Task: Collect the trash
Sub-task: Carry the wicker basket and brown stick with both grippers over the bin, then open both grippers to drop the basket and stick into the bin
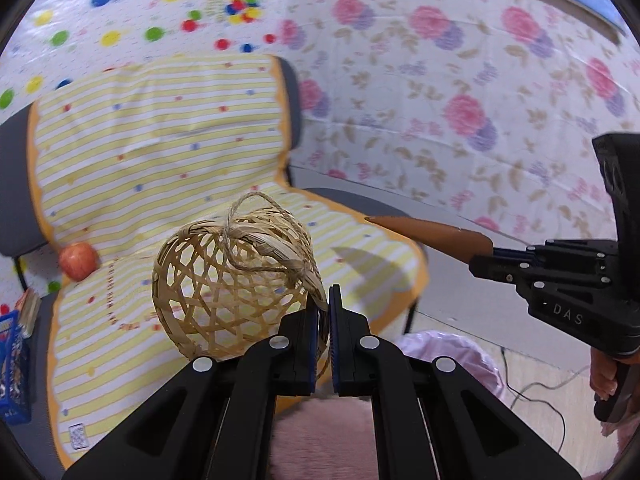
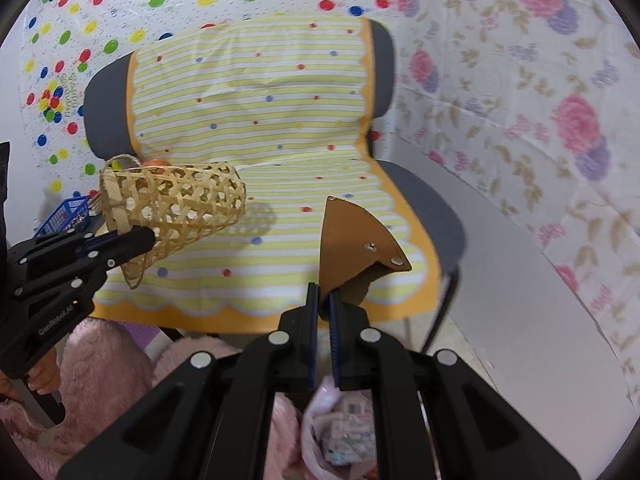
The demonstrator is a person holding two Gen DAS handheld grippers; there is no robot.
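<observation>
The left claw (image 1: 323,320) pinches the rim of a woven bamboo basket (image 1: 230,284), holding it on its side above the striped chair cover (image 1: 160,128). The right claw (image 2: 323,308) pinches the edge of a brown leather pouch (image 2: 356,240), lifted clear of the seat. Both items are held at their edges, likely so they release cleanly. A pink-lined trash bin (image 1: 452,350) sits below, between the claws. An apple (image 1: 79,261) rests at the seat back.
</observation>
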